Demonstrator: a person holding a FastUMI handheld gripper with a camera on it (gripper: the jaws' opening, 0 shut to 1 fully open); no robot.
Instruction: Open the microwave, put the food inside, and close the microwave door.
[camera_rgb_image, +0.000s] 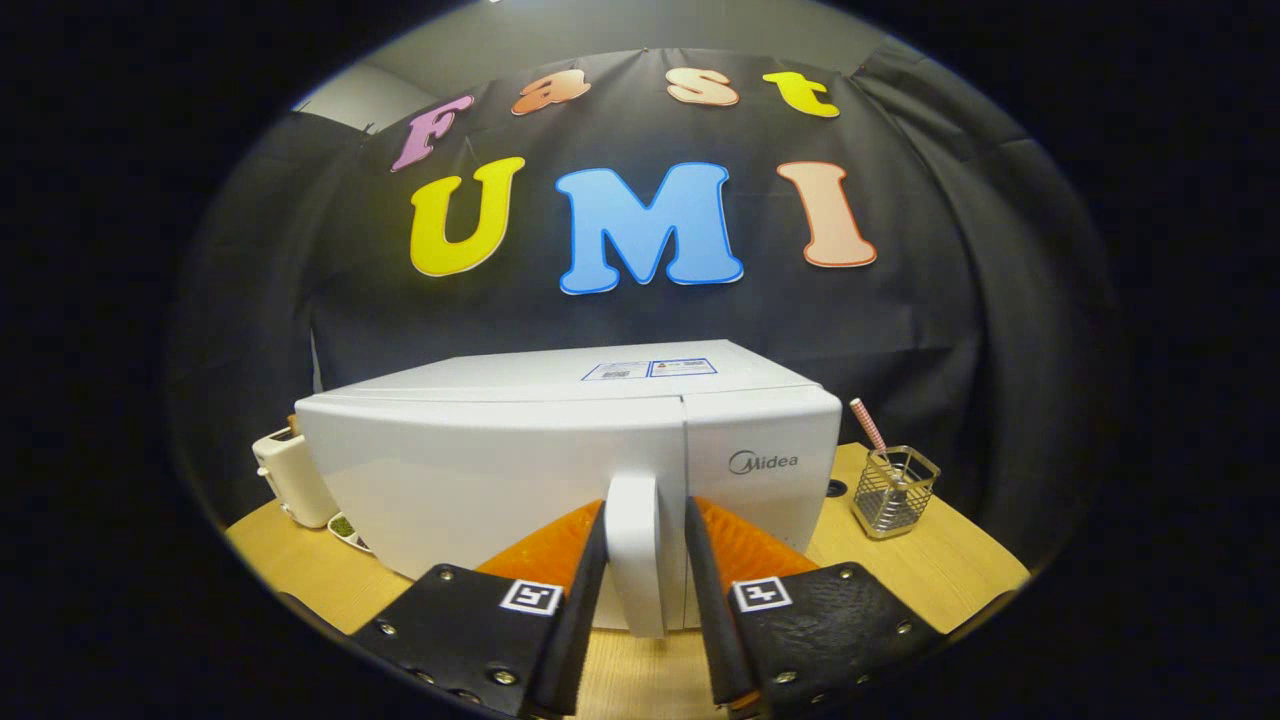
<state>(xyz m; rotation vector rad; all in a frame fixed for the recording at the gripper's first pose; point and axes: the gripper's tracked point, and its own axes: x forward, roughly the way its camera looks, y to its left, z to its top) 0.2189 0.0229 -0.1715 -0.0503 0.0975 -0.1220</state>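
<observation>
The microwave (560, 450) stands on the bench (930, 570) straight ahead of my tool (645, 535), its door closed and its white front facing me. Going left to right around it: a pale toaster-like appliance (290, 475) sits just beside the microwave's left side, and a small white dish (348, 530) with something green in it lies at the microwave's front left corner, partly hidden behind it. At the microwave's front, the upright door handle (634, 555) stands between my two fingers. My left finger (585, 590) lies close along the handle's left side, my right finger (705, 590) sits a little off its right side with a narrow gap. So my tool is spread around the handle; I cannot tell whether the left finger touches it. To the microwave's right, apart from it, a wire mesh cup (893, 490) holds a striped straw (868, 424).
</observation>
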